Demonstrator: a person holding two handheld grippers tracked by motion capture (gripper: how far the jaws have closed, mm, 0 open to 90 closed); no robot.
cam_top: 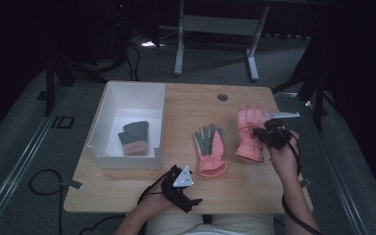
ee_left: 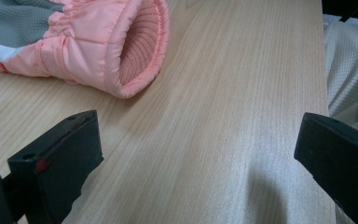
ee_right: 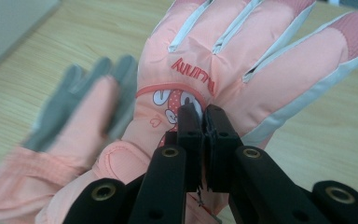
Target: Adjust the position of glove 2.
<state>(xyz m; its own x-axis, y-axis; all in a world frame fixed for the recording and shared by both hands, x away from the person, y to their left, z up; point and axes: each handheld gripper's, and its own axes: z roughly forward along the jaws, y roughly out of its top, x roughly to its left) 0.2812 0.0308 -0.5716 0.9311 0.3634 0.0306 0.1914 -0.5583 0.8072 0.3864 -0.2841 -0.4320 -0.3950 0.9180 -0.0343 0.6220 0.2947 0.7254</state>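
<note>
Gloves job, sorting into box by the look of it. High view: white box point(cam_top: 127, 125) at 10 o'clock on the wood table point(cam_top: 196, 100), a dark grey knit glove pair point(cam_top: 134, 138) already inside. Pink glove, palm up with grey grip patch point(cam_top: 210, 149), lies at table centre. Second pink glove point(cam_top: 249, 132) at 2 o'clock, right gripper point(cam_top: 267, 133) on it. Left gripper point(cam_top: 182, 188) at 6 o'clock near the table edge, apart from everything.

Left gripper view: jaws spread wide, nothing between them, bare wood grain below. Centre glove's cuff point(ee_left: 135, 46) at 11 o'clock, shiny puffy nylon outside, ribbed knit lining in the round opening.

Right gripper view: right gripper point(ee_right: 201, 116) clenched on a pinch of the second glove's point(ee_right: 242, 70) back fabric, just below the printed logo; light grey strips along the fingers. Centre glove point(ee_right: 74, 112) blurred at 9 o'clock.

Risk: the pinch takes only a thin fold of slick nylon, so the glove could slip free on the lift or droop and snag the box wall.
</note>
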